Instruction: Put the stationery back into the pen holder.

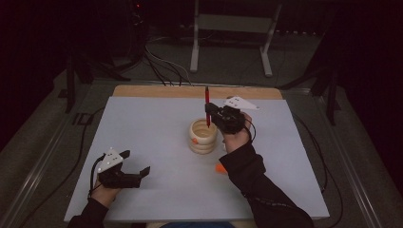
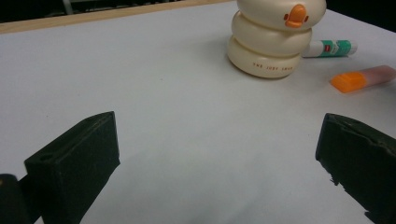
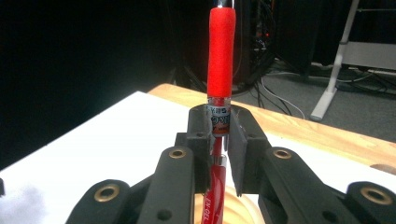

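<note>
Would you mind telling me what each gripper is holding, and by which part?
The right gripper clamps an upright red pen just below its red grip, above the cream holder. The left gripper is open, holding nothing.

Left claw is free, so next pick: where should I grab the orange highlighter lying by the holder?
Grip the orange highlighter across the middle of its barrel, coming straight down. It lies flat on the table, so only its long sides are offered. Keep clear of the glue stick behind it.
</note>
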{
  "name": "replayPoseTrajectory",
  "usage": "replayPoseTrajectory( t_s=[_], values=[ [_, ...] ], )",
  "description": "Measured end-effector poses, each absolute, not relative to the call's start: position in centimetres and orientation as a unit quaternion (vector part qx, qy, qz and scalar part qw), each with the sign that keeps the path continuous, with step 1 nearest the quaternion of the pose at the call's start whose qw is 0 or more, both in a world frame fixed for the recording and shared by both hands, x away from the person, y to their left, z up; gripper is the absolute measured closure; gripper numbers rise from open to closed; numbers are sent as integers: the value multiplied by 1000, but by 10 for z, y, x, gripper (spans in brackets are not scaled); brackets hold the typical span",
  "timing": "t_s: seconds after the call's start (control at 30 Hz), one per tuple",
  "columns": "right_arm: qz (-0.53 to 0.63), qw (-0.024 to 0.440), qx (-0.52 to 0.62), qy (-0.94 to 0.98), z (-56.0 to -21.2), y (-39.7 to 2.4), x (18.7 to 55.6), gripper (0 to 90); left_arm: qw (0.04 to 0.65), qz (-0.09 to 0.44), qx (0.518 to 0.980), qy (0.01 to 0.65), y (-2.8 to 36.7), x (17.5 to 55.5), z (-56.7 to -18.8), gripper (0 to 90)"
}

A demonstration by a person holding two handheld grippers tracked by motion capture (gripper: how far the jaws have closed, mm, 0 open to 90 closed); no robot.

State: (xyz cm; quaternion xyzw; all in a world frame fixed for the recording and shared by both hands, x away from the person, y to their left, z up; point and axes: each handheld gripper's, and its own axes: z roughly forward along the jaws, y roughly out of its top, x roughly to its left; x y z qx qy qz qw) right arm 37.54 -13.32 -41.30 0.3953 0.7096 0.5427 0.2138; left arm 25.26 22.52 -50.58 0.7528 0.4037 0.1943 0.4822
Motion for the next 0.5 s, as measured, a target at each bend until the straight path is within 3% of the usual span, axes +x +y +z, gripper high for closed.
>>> replayPoseTrajectory(
  t_s=[0.5],
  values=[
    [522, 201, 404, 724, -432, -127, 376, 797, 485, 193, 749, 407, 225, 253, -506, 3]
  ],
)
